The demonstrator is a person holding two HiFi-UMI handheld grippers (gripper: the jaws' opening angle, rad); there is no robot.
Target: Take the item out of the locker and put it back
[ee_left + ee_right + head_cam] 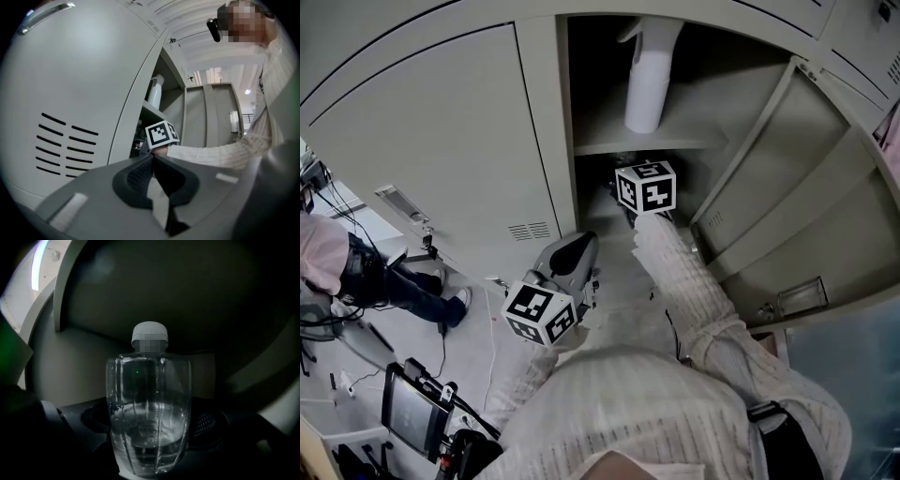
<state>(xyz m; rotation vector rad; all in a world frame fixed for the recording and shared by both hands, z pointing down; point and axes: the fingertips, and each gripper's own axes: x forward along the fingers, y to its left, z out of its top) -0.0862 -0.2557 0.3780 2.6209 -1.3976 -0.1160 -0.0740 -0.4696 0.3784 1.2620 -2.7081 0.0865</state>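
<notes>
Sitting at far left of the head view, a person in jeans (403,281) on the pale floor, cables round them. Device with a screen (412,408) low left. Closed locker door (441,141) next, grey, vent slots (65,145) near its bottom edge.

Left gripper (581,246) held outside the locker, in front of that closed door, pointing up toward the open bay. Jaws together, pads meeting, nothing between them; clear in the left gripper view.

Open locker in the middle. Shelf (647,145) splits it into two bays. White spray bottle (649,80) upright on the shelf, upper bay.

Right gripper (152,423) reaches into the lower bay, under the shelf, arm in a white knit sleeve (684,272) stretched in after it. Jaws spread wide. Between them a clear bottle (149,418), upright, white cap (149,336), a little water at the bottom, rest see-through. Bottle is inside the lower bay, dark back wall behind it. Dark gap shows between the right pad (207,423) and the bottle wall; left side too dim to tell contact. Bottle's base is cut off low in the frame, can't tell what it stands on.

Open locker door (806,187) swung out to the right, inner face showing.
</notes>
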